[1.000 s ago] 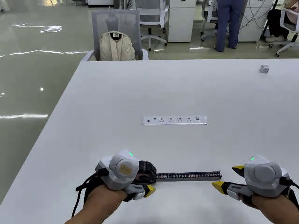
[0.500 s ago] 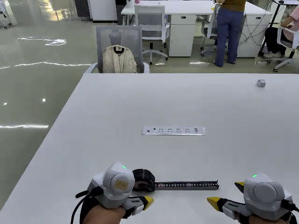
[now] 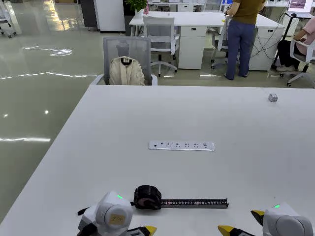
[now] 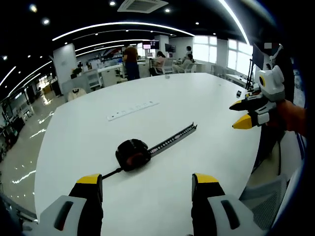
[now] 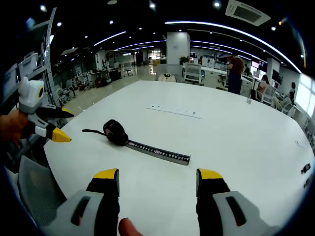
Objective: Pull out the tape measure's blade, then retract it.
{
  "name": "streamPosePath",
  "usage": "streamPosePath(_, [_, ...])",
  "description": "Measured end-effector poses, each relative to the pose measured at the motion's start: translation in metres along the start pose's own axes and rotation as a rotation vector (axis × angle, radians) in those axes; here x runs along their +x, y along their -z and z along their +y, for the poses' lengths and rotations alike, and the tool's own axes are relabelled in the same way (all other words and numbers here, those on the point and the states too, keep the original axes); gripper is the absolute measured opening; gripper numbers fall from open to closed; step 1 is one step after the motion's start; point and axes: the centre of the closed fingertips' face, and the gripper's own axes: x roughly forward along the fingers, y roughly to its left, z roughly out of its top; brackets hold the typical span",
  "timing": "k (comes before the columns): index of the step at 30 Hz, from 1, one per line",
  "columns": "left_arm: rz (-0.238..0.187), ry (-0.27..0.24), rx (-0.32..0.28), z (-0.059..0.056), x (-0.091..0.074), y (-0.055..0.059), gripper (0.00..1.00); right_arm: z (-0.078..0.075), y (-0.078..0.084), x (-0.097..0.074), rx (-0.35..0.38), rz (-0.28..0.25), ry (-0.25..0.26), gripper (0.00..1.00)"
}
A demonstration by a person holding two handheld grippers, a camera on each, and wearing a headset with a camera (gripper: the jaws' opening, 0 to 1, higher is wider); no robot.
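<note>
A black tape measure (image 3: 147, 196) lies on the white table (image 3: 197, 113). Its blade (image 3: 194, 202) is stretched out flat to the right. The left gripper (image 3: 142, 230) hangs at the table's near edge, just short of the case, open and holding nothing. In the left gripper view the case (image 4: 132, 153) lies ahead of the open left gripper (image 4: 146, 182), apart from it. The right gripper (image 3: 241, 222) is low at the right, near the blade's tip and not touching it. From the right gripper view, the blade (image 5: 157, 151) runs across ahead of the open right gripper (image 5: 158, 177).
A white power strip (image 3: 181, 146) lies mid-table beyond the tape. A small grey object (image 3: 272, 98) sits far right. A chair with a cream jacket (image 3: 127, 64) stands at the table's far edge. A person (image 3: 243, 29) stands by desks behind.
Both grippers have drawn back toward the near edge. The left one has come away from the tape case, which now lies free with its blade out. The head camera has tilted up.
</note>
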Motion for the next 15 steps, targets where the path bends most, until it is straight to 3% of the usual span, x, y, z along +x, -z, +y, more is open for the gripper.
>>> streamPosePath(6, [-0.011, -0.006, 0.009, -0.006, -0.014, -0.001, 0.71, 0.003, -0.001, -0.016, 0.031, -0.015, 0.012, 0.64])
streamPosePath(15, [-0.054, -0.025, -0.038, -0.009, -0.033, -0.012, 0.77, 0.015, 0.004, -0.039, 0.035, -0.020, 0.013, 0.67])
